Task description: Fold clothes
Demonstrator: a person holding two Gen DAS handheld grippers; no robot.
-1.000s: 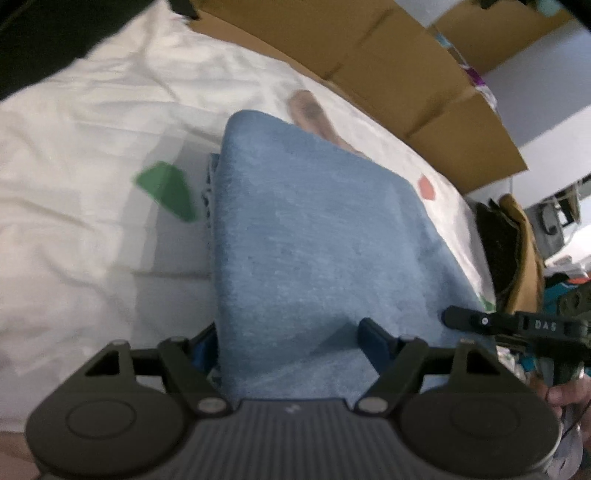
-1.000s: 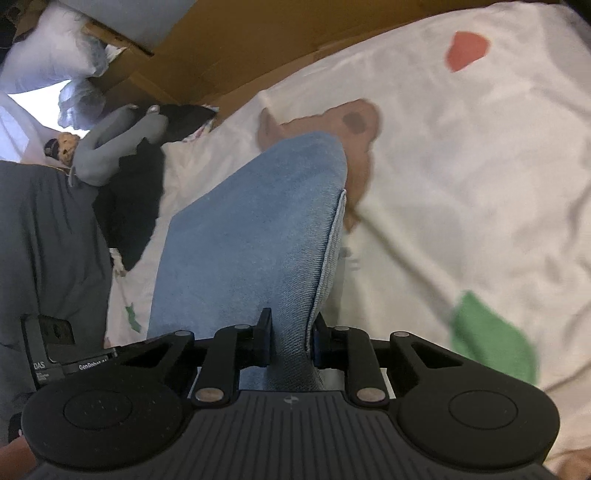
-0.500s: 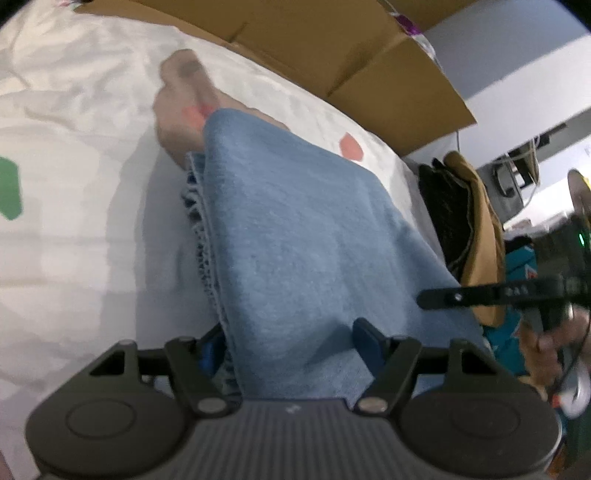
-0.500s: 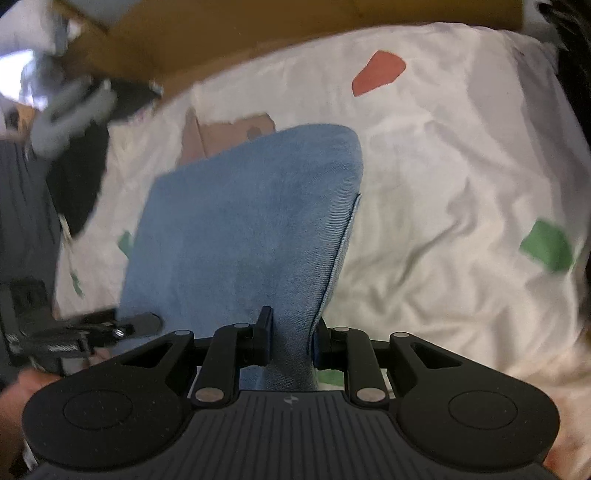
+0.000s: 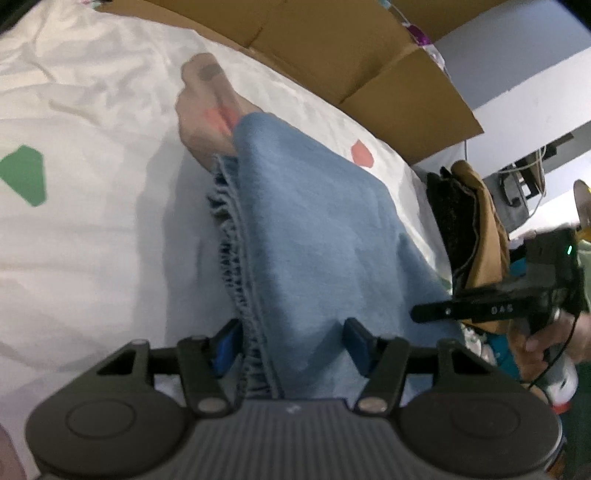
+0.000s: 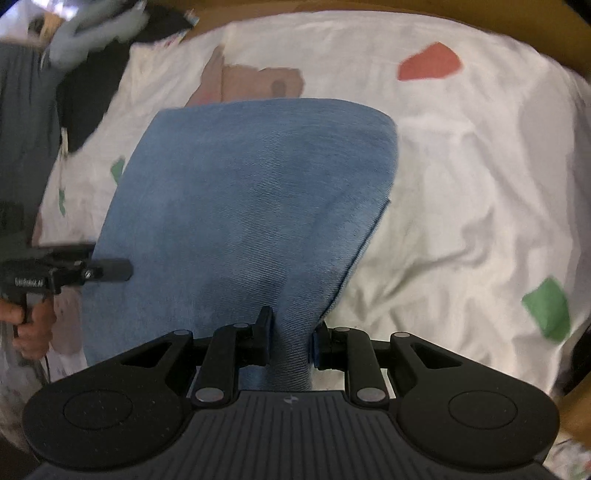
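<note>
A folded blue denim garment (image 5: 314, 229) lies lengthwise on the white bedsheet (image 5: 92, 258), its gathered waistband edge on the left. My left gripper (image 5: 290, 345) straddles its near end. The jaws are closing, with cloth between them; the left pad is beside the waistband and the right finger rests on the cloth. In the right wrist view the garment (image 6: 251, 192) fans out ahead. My right gripper (image 6: 291, 336) is shut on a bunched near corner of it. Each gripper shows from the side in the other's view.
Brown cardboard boxes (image 5: 332, 48) line the far edge of the bed. A pile of dark and tan clothes (image 5: 472, 221) sits at the right, and grey and black clothes (image 6: 74, 33) at the far left. A person's hand (image 6: 29, 325) holds the left gripper's handle.
The left jaws have narrowed around the garment's near end and that view has swung sideways. The right view has rolled and now shows the garment's whole width; its grip is unchanged.
</note>
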